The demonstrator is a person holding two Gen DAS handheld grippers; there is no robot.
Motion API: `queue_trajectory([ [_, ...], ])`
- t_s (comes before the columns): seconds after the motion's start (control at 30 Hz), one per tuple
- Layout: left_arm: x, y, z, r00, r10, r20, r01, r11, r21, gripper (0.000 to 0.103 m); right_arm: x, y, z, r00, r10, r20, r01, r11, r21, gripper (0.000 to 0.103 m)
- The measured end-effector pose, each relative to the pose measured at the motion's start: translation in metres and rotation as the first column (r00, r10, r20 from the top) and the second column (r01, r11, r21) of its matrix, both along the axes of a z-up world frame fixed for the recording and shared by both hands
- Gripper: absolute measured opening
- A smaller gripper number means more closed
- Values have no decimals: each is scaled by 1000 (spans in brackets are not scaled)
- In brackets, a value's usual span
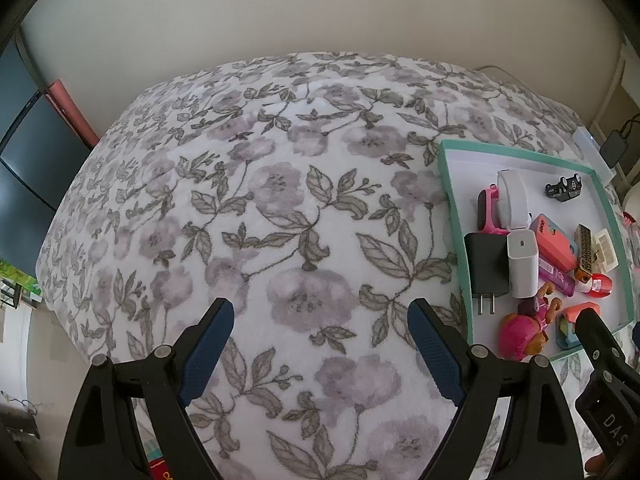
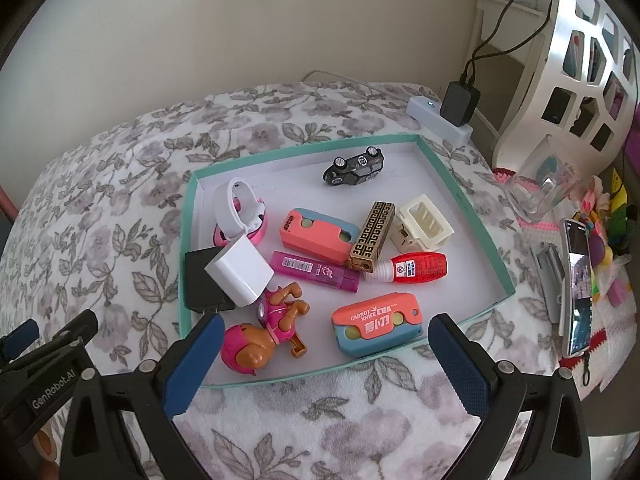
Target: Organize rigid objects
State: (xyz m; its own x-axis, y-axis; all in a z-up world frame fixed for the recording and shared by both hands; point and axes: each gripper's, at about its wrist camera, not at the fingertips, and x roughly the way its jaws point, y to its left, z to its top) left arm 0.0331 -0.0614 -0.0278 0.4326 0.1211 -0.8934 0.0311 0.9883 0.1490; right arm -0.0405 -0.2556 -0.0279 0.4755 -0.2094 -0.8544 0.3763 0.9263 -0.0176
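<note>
The teal tray (image 2: 472, 216) is taken as the landmark; it lies on the floral blanket (image 1: 280, 208), and every rigid object in sight is gathered inside it. The right gripper (image 2: 324, 360) is held just short of the tray's near rim, its jaws spread wide with nothing between them. Directly ahead of that gap, just inside the near rim, the carrot knife (image 2: 376, 330) is found, with its long axis running crosswise to the gripper's line of approach, roughly parallel to the near rim. To the left of it, in the tray's near-left corner, the pink toy pup (image 2: 264, 332) is seen, close to the left blue finger pad. Deeper into the tray, the pink tube (image 2: 316, 272), the red glue bottle (image 2: 416, 268), the white charger (image 2: 240, 272) and the toy car (image 2: 356, 168) are spread out.

The left gripper (image 1: 320, 356) is likewise released and carries nothing; it is aimed at bare blanket, with the tray off to its right. The right gripper is therefore judged the nearer one. A crosswise knife would be spanned lengthwise by the present jaw line, so a wrist turn is probably called for before closing across its narrow width.
</note>
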Motion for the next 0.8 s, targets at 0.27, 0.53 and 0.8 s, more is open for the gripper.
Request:
queue_trajectory([
  [0.27,1,1,-2,1000,-4,-6,4,1000,14,89,1,0,-1,1000,2,-5,-2,1000,1,103],
  [0.53,1,1,-2,1000,-2,-8,2,1000,22,89,1,0,-1,1000,3,-7,-3,1000,1,103],
  [0.8,1,3,-3,1000,-3,-9,3,1000,23,89,1,0,-1,1000,3,-7,-3,1000,-1,103],
])
